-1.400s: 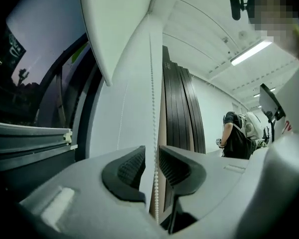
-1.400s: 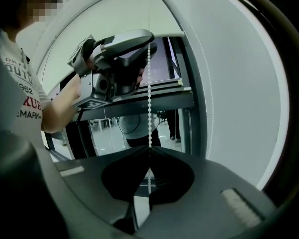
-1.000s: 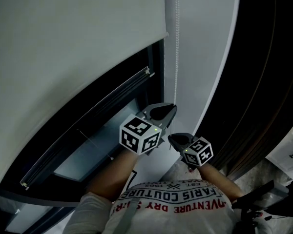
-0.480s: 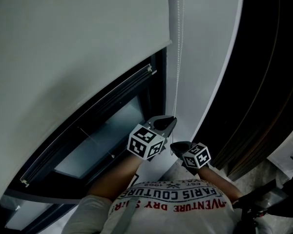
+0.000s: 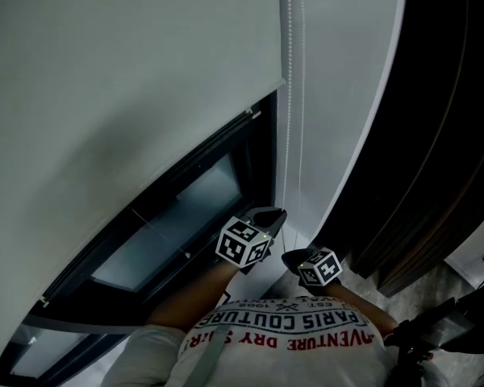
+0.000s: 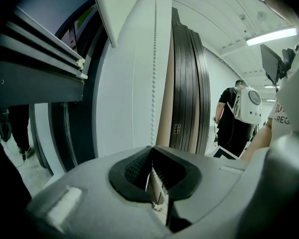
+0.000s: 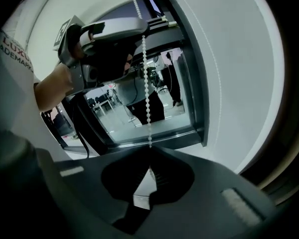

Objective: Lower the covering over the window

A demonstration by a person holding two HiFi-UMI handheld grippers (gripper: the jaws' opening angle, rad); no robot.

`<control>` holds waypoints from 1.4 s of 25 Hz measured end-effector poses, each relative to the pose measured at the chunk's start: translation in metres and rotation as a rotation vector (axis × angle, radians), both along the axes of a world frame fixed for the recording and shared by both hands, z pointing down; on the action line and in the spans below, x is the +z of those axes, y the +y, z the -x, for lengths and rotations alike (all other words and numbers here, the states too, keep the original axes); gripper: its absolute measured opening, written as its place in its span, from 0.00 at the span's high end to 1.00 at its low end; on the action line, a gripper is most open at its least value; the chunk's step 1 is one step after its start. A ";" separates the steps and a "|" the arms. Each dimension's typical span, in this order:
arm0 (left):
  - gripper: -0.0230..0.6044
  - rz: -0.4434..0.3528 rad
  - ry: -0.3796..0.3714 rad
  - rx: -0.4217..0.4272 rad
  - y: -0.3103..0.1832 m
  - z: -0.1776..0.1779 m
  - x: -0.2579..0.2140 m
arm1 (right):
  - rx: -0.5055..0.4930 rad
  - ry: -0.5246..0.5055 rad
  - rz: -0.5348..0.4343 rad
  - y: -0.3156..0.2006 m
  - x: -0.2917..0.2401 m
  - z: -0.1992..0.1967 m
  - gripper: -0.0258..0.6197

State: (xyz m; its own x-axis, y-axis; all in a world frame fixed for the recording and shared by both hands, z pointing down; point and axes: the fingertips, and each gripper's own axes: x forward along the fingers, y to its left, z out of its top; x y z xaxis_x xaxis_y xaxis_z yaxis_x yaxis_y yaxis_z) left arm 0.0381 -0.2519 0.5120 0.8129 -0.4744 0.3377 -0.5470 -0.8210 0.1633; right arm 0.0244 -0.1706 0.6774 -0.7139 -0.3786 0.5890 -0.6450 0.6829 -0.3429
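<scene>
Left gripper (image 5: 270, 214) and right gripper (image 5: 294, 258) sit lower than a second ago, both with jaws clamped on the bead chain (image 5: 289, 95). The roller blind (image 5: 129, 95) has dropped further over the window (image 5: 177, 224).

Left of the thin white bead chain (image 5: 289, 95), a pale grey fabric roller blind (image 5: 129, 71) hanging over a dark-framed window (image 5: 203, 201); right of it, dark vertical panels (image 5: 444, 135). At the chain's lower end, the dark left gripper (image 5: 276, 214), tip against the beads. Just right of that end, the dark right gripper (image 5: 290, 257).
</scene>
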 end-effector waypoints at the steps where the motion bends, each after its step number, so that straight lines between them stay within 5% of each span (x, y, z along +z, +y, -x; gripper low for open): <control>1: 0.95 0.002 0.005 -0.004 0.000 0.001 0.002 | -0.005 -0.001 0.003 0.001 0.001 0.001 0.94; 4: 0.95 -0.001 0.017 -0.012 -0.003 0.004 0.005 | -0.025 0.048 -0.009 0.000 0.009 -0.003 0.92; 6: 0.95 -0.006 0.017 -0.012 -0.003 0.006 0.005 | -0.035 0.066 -0.016 -0.003 0.006 -0.008 0.77; 10: 0.95 -0.007 0.024 -0.010 0.000 0.008 0.004 | -0.002 -0.022 -0.070 -0.022 -0.037 -0.021 0.70; 16: 0.95 -0.014 0.028 -0.007 0.005 0.007 0.002 | 0.084 -0.187 -0.273 -0.068 -0.165 -0.035 0.70; 19: 0.95 -0.013 0.030 -0.002 0.007 0.004 0.000 | 0.051 -0.270 -0.400 -0.077 -0.240 -0.026 0.70; 23: 0.95 -0.016 0.025 0.011 0.010 0.001 0.001 | -0.018 -0.251 -0.579 -0.079 -0.306 -0.002 0.70; 29: 0.95 -0.019 0.030 0.014 0.010 -0.006 0.001 | 0.036 -0.154 -0.701 -0.087 -0.330 0.001 0.92; 35: 0.95 -0.026 0.036 0.017 0.009 -0.011 0.004 | 0.069 -0.200 -0.699 -0.089 -0.327 -0.010 0.93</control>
State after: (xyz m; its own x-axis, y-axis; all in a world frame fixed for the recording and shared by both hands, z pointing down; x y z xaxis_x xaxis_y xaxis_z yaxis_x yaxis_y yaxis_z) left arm 0.0488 -0.2425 0.5156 0.8324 -0.4684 0.2961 -0.5269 -0.8346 0.1610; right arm 0.0348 -0.2598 0.3505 -0.7438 -0.6662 0.0539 -0.6649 0.7457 0.0423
